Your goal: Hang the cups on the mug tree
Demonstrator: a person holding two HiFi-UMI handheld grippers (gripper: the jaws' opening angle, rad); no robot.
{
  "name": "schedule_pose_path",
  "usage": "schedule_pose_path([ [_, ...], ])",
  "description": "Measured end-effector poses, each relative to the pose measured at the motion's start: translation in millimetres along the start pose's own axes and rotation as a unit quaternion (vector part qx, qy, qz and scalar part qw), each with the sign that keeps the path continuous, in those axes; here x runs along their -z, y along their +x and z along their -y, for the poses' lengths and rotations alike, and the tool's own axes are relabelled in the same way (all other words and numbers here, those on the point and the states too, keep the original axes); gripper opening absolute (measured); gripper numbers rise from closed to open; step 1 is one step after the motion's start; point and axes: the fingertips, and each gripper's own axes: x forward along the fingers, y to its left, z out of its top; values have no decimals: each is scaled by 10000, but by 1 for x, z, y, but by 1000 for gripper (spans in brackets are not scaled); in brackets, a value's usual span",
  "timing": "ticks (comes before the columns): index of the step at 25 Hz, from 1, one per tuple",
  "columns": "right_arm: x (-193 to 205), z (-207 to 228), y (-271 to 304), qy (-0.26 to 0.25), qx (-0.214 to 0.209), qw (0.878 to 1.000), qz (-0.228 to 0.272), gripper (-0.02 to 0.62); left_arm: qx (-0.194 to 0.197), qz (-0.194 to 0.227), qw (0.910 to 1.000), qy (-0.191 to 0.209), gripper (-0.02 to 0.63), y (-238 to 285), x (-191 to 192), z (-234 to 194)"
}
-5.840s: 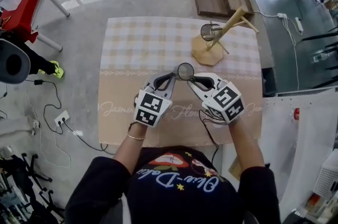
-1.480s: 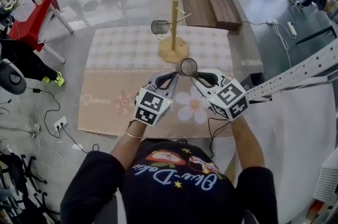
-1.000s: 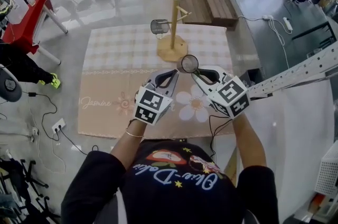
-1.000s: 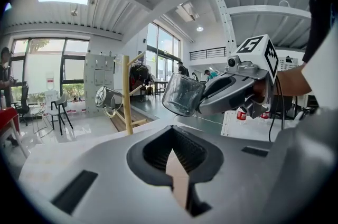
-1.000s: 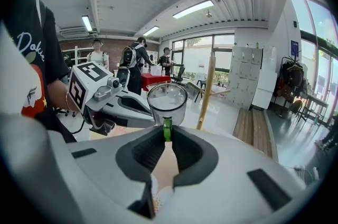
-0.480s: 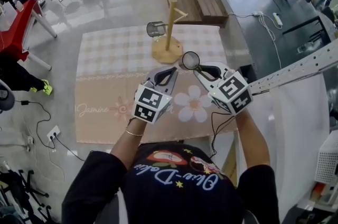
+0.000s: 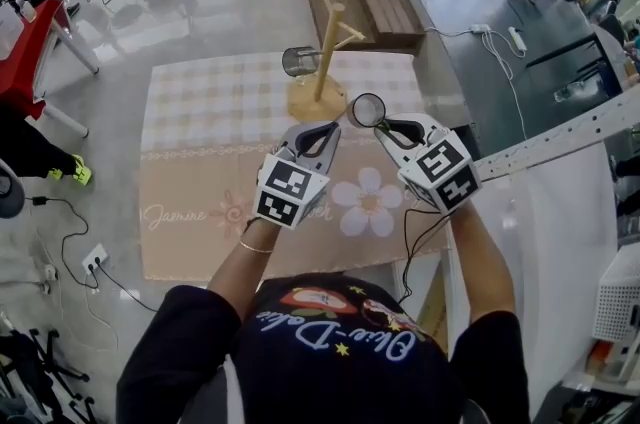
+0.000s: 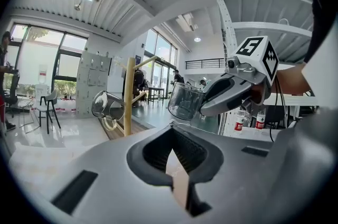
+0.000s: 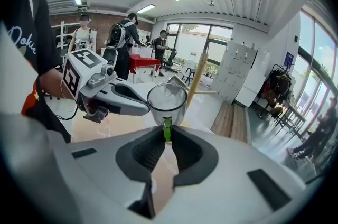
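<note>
Glass cup (image 7: 367, 109), clear and round-mouthed, with a bright green handle (image 9: 167, 130), is carried above a desk cloth (image 7: 210, 112) printed with the script word "Jasmine" (image 7: 175, 215) and a white flower (image 7: 365, 207). The cloth is pale check on its far half and plain tan on its near half. The right gripper (image 7: 376, 122) has its jaws closed on the green handle, with the cup's mouth tipped toward the camera in the right gripper view.

The left gripper (image 7: 329, 127) sits at 9 o'clock of the held cup. Its jaws are drawn together at the tips, with nothing between them. Each gripper carries a cube of black-and-white square markers.

The wooden mug tree (image 7: 327, 47), a pale straight trunk with slim pegs on a flat base, stands on the checked half of the cloth. It is at about 11 o'clock of the held cup, close by but apart from it. A second clear cup (image 7: 297, 61) hangs from a peg at 9 o'clock of the trunk, lying on its side. In the left gripper view that hung cup (image 8: 105, 108) shows a pale looped handle beside the trunk.
</note>
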Motion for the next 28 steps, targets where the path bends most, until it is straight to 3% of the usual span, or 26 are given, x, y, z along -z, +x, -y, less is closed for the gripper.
schedule_pose_path([
  [18, -9, 30, 15, -231, 860, 9954, -356, 46, 354, 164, 9992, -101, 3, 18, -9, -17],
  [28, -6, 45, 17, -283, 1061, 9925, -531, 46, 456, 305, 9984, -127, 3, 31, -21, -18],
])
